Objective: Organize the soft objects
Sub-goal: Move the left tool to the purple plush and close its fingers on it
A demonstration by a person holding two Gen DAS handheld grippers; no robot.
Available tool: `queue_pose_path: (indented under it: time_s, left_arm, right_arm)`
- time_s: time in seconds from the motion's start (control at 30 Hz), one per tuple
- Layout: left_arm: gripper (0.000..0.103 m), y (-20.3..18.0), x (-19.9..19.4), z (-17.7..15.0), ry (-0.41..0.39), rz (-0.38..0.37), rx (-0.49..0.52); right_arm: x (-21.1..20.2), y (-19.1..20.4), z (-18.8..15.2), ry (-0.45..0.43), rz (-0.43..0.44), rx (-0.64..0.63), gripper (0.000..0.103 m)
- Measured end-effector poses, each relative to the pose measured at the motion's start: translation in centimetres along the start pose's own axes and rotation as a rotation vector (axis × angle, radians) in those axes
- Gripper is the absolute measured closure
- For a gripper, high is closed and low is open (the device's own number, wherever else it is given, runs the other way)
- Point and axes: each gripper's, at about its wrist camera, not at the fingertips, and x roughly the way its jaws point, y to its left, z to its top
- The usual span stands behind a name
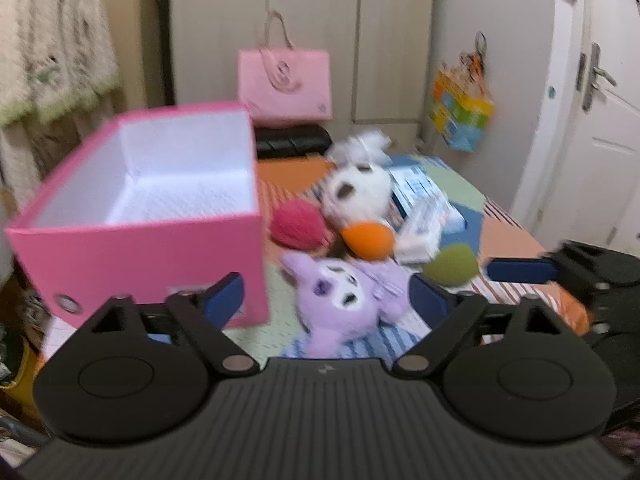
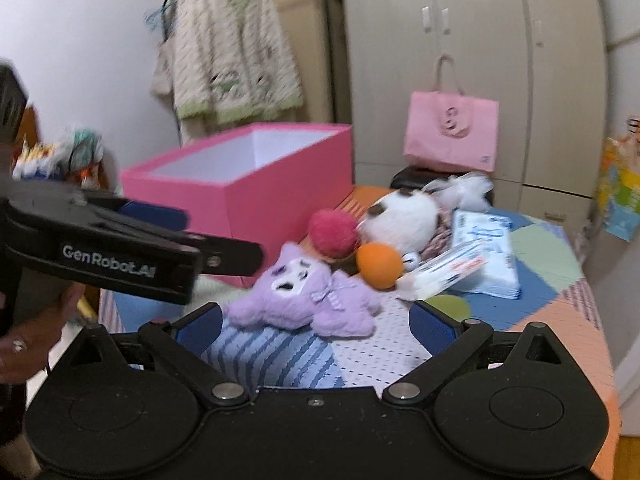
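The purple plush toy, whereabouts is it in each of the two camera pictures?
Left wrist view: purple plush toy lies low in the middle, just right of the pink box.
Right wrist view: low and left of centre, in front of the box.
Shared landmark: the orange ball just behind it.

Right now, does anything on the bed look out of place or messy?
Yes. The pink box is empty, while the purple plush, white plush, pink ball and orange ball lie jumbled beside it, mixed with tissue packs.
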Motion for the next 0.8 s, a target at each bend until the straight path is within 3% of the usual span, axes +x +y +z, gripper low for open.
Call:
queue_pose_path:
  time_s: [0.17,0.4,0.57,0.8]
  left_arm:
    - [0.031,0.5,2.5,-0.8,0.076,-0.07,-0.041]
    - [0.031,0.5,3.8,-0.9,0.101,-0.09,-0.035]
    - [0.031,0.1,4.9,-0.9,0.097,-0.049,-0.026]
    - [0.048,-0.2,6.2,-1.0,0.123,-0.009,-0.024]
  right_arm:
    - [2.4,0.0,-0.8,0.023,0.039,-0.023,0.002]
    - [4.7,-1.2,-1.1,0.015,0.073,-0.023,0.002]
    - [6.0,-1.6,-1.3,0.002,0.103,-0.03,0.002]
    - [7.1,-1.2,-1.9,-0.038,0.06,-0.045,0.0]
